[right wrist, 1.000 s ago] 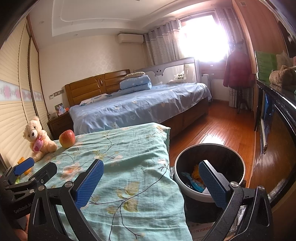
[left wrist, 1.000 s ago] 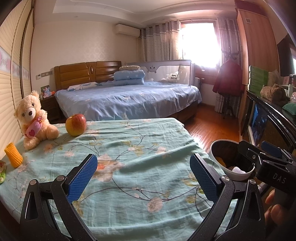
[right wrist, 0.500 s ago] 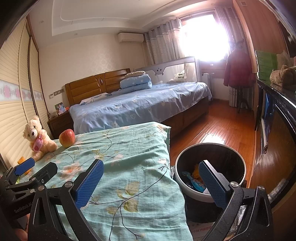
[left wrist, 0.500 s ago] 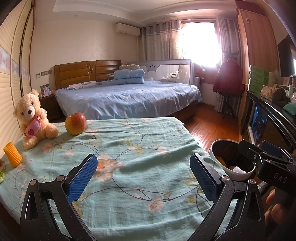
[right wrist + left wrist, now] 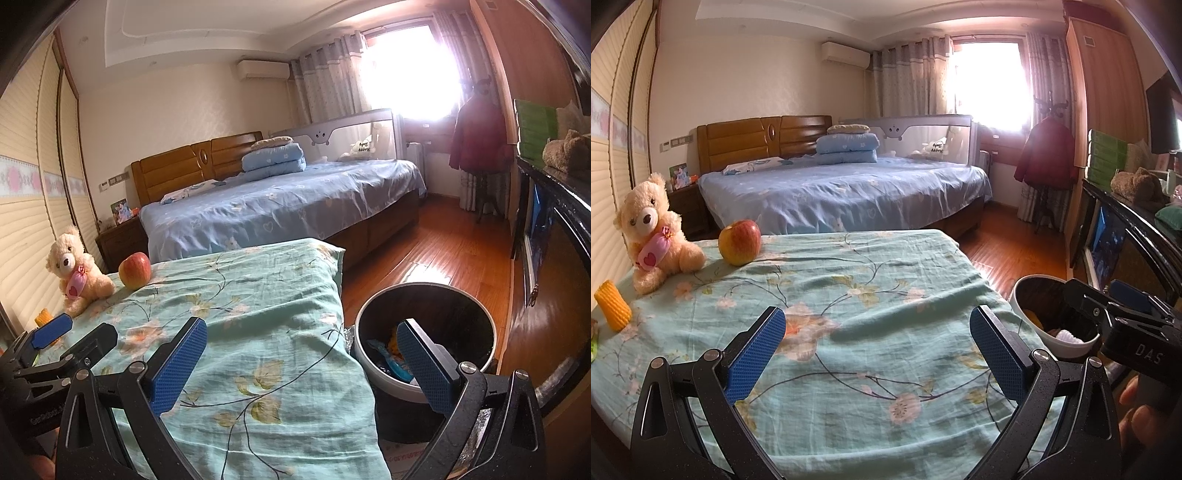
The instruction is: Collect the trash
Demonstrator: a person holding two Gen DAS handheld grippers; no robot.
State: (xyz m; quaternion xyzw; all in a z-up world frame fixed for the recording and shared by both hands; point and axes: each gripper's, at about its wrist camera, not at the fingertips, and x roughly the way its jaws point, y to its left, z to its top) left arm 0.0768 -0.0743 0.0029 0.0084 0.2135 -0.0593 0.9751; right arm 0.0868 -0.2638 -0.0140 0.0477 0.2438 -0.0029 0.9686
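A round trash bin point(image 5: 424, 295) with a pale rim and dark inside stands on the floor right of the table; wrappers point(image 5: 391, 363) lie in it. It also shows in the left wrist view point(image 5: 1030, 284). My left gripper point(image 5: 877, 349) is open and empty above the floral tablecloth point(image 5: 849, 288). My right gripper point(image 5: 301, 363) is open and empty, its right finger over the bin, its left finger over the cloth. An apple point(image 5: 739, 242), a teddy bear point(image 5: 652, 232) and a yellow corn piece point(image 5: 613, 310) sit on the table's far left.
A blue-sheeted bed point(image 5: 842, 192) stands behind the table. A dark cabinet point(image 5: 554, 258) runs along the right wall. Wooden floor point(image 5: 436, 251) lies between bed and cabinet. A coat hangs on a rack point(image 5: 1047, 155) by the window.
Both grippers stay open and nearly still. The views have shifted only slightly.
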